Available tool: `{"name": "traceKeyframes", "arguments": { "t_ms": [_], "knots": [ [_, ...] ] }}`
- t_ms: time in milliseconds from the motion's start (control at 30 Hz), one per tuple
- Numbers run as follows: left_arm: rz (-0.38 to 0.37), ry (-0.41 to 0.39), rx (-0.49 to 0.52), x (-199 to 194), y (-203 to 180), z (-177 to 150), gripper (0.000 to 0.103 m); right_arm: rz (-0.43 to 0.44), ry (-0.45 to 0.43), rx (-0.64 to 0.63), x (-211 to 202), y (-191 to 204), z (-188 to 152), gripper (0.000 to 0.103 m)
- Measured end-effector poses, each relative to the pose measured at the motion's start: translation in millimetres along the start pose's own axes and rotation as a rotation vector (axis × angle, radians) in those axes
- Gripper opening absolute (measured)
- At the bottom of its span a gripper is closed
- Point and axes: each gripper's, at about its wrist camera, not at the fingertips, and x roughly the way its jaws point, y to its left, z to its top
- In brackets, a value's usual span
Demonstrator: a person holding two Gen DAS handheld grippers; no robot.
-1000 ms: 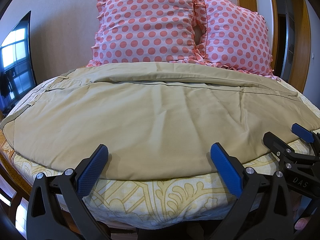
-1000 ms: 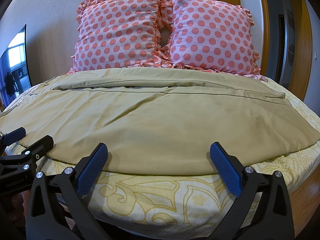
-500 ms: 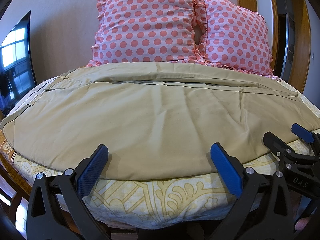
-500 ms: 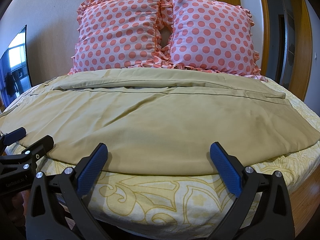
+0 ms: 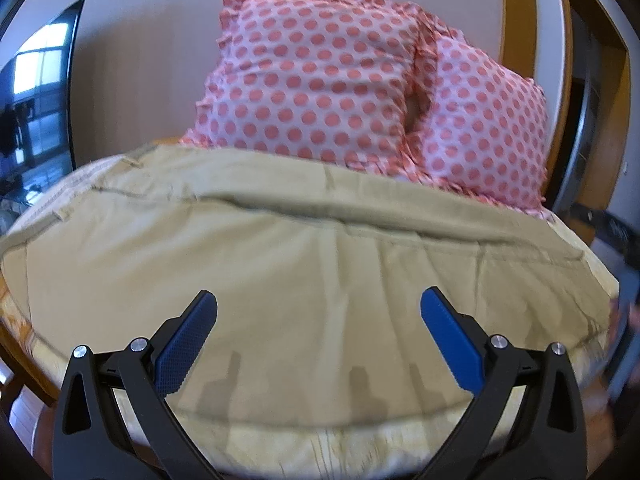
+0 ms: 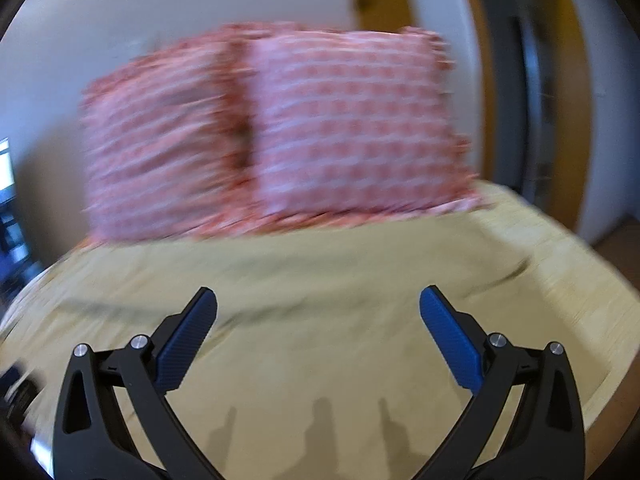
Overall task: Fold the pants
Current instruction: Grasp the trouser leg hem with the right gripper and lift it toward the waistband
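Note:
Tan pants [image 5: 280,264] lie spread flat across the bed, waistband with belt loops at the left, legs running to the right. They also show in the blurred right wrist view [image 6: 320,320]. My left gripper [image 5: 318,304] is open and empty, hovering just above the near part of the pants. My right gripper [image 6: 318,304] is open and empty above the pants further to the right. Both cast shadows on the cloth below them.
Two pink polka-dot pillows [image 5: 320,80] [image 6: 320,132] stand against the wall behind the pants. The bed's yellow patterned sheet [image 5: 320,448] shows at the near edge. A dark screen [image 5: 36,100] stands at the left; a wooden door frame [image 5: 556,80] at the right.
Both grippers have moved forward over the bed and apart. They now hover above the pants. The right one is moving fast to the right, blurring its view. Both stayed open.

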Motion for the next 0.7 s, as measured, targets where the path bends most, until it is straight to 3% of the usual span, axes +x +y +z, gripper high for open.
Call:
{"name": "traceKeyframes", "arguments": {
  "t_ms": [133, 200, 267, 367, 500, 600, 667, 700],
  "knots": [
    [0.025, -0.033, 0.022, 12, -4, 10, 0.102, -0.205, 0.129, 0.101, 101, -48, 59, 0.101],
    [0.017, -0.032, 0.023, 15, -5, 13, 0.102, -0.263, 0.205, 0.169, 146, -69, 73, 0.092],
    [0.007, -0.028, 0.03, 20, -7, 15, 0.102, -0.321, 0.293, 0.243, 198, -91, 86, 0.073],
    [0.003, -0.021, 0.047, 26, -10, 16, 0.102, -0.385, 0.368, 0.311, 249, -111, 92, 0.065],
    [0.005, -0.016, 0.061, 35, -9, 17, 0.102, -0.44, 0.4, 0.356, 282, -124, 92, 0.063],
    [-0.004, 0.003, 0.053, 44, -7, 17, 0.102, -0.497, 0.392, 0.234, 291, -114, 86, 0.054],
    [-0.018, 0.011, 0.037, 46, -5, 17, 0.102, -0.483, 0.384, 0.241, 287, -116, 83, 0.026],
    [-0.024, 0.008, 0.03, 44, -3, 16, 0.102, -0.472, 0.378, 0.248, 282, -119, 81, 0.021]
  ]
}}
